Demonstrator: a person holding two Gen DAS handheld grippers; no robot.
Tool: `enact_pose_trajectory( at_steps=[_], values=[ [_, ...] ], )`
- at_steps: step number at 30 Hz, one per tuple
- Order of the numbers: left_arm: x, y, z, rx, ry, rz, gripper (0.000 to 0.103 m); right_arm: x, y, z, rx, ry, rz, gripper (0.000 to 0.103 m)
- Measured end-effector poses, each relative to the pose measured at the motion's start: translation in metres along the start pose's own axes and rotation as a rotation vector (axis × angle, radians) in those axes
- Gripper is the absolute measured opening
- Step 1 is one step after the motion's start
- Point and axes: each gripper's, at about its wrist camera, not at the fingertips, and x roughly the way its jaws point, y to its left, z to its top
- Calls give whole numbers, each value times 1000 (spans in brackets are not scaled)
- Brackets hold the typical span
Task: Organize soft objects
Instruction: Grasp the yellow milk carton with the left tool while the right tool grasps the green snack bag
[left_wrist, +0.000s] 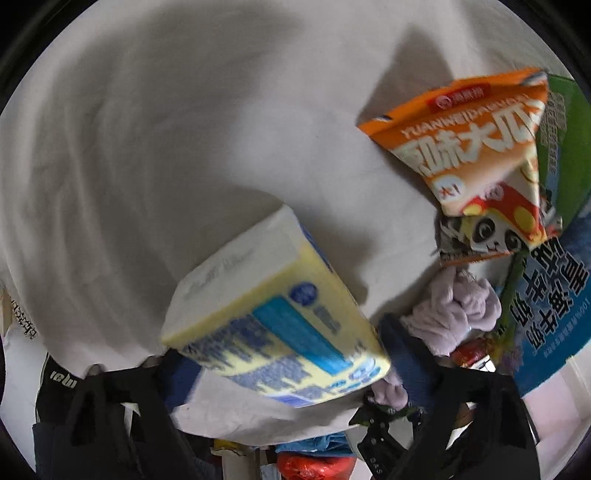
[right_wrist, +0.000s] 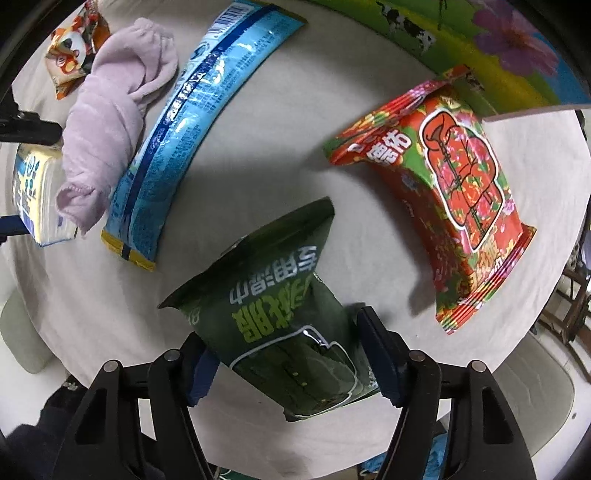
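Note:
My left gripper (left_wrist: 288, 354) is shut on a yellow and blue tissue pack (left_wrist: 273, 314) and holds it tilted above the white cloth-covered table (left_wrist: 147, 147). The pack also shows in the right wrist view (right_wrist: 33, 192) at the far left. My right gripper (right_wrist: 284, 354) is shut on a dark green snack bag (right_wrist: 280, 314), lifted over the table (right_wrist: 258, 155). A lilac cloth (right_wrist: 107, 125) lies at the upper left, also in the left wrist view (left_wrist: 454, 310). An orange panda snack bag (left_wrist: 472, 147) lies at the right.
A long blue packet (right_wrist: 195, 110) lies next to the lilac cloth. A red flowered snack bag (right_wrist: 450, 192) lies at the right. A large blue and green bag (left_wrist: 554, 258) stands at the table's far side. The table edge runs along the bottom of both views.

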Motion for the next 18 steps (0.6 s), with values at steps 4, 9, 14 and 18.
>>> enact_pose_trajectory(
  at_steps=[4,9,14,18],
  values=[
    [-3,1,5,17,-19,12,77,6,-2,3,17,3,6,71],
    [-8,-12,-3,106,-69,71,70,19,-3,6,58,-16,-18,62],
    [-12,-36,-19,336,-163,215,65,24,-12,2,133,-33,19,46],
    [-18,-57,-41,556,-305,331,61,33,-14,-3,206,-21,52,41]
  ],
)
